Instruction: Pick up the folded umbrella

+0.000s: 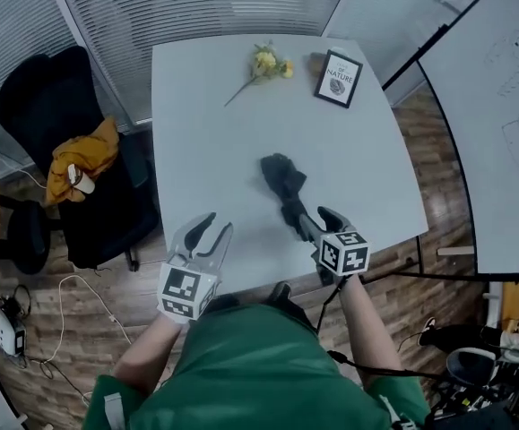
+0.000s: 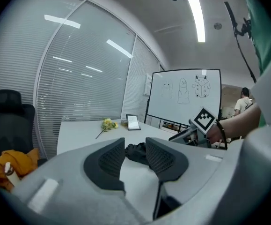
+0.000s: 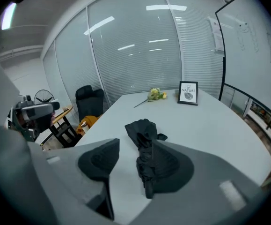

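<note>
The folded black umbrella (image 1: pixel 283 184) lies on the white table (image 1: pixel 205 141), right of its middle, with its thin end pointing at the near edge. My right gripper (image 1: pixel 318 221) stands open at that near end. In the right gripper view the umbrella (image 3: pixel 143 142) runs up between the jaws, close along the right jaw, and the pads do not press on it. My left gripper (image 1: pixel 211 229) hovers open and empty over the table's near edge, well left of the umbrella. In the left gripper view the umbrella (image 2: pixel 135 152) shows beyond the gap between the jaws.
A yellow flower (image 1: pixel 264 63) and a framed picture (image 1: pixel 338 79) sit at the table's far side. A black chair with an orange cloth (image 1: pixel 82 161) stands to the left. A whiteboard (image 1: pixel 501 124) stands at the right, and cables lie on the floor.
</note>
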Demonstrator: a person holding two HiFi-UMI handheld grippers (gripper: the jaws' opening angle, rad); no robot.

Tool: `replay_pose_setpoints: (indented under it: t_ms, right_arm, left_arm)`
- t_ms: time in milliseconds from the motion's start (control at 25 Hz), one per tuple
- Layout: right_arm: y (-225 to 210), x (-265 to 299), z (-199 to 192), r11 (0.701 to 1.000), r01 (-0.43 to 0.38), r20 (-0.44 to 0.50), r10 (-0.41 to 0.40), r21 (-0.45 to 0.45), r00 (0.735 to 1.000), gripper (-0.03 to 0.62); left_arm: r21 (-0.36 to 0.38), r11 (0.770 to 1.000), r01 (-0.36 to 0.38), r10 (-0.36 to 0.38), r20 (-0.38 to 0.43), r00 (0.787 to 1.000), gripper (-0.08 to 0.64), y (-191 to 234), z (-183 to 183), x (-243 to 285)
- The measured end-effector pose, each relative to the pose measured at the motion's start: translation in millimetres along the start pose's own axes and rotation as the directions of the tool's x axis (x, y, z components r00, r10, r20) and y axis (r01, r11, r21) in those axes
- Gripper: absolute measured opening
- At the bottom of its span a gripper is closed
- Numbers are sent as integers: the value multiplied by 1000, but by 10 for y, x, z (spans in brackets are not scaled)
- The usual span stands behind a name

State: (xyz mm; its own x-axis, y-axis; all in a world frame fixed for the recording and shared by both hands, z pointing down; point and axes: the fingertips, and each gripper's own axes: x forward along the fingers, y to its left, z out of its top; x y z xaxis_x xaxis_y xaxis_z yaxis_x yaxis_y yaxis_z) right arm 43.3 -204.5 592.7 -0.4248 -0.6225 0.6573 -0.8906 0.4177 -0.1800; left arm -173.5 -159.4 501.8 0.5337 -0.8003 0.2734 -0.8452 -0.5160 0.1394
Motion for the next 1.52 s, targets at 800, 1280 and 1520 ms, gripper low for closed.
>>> replay_pose_setpoints:
  t_ms: [800,1280,1520]
  right_arm:
    - [-455,1679,-597,1000,-21,-402,21,3,916,337]
    - [-484,1613,-600,990,-137,-404,136,25,905,279]
    - [-401,1341,-437,974,-226,-324,213,-4,922,270]
  left_arm:
    - [-32,932,-362,356,-121,927,149,353,-144,-239]
    - [-51,917,-396,388,-118,914,146,99,-81,-215]
    - [-64,924,-377,368,-113,923,146,-30,-88,-173]
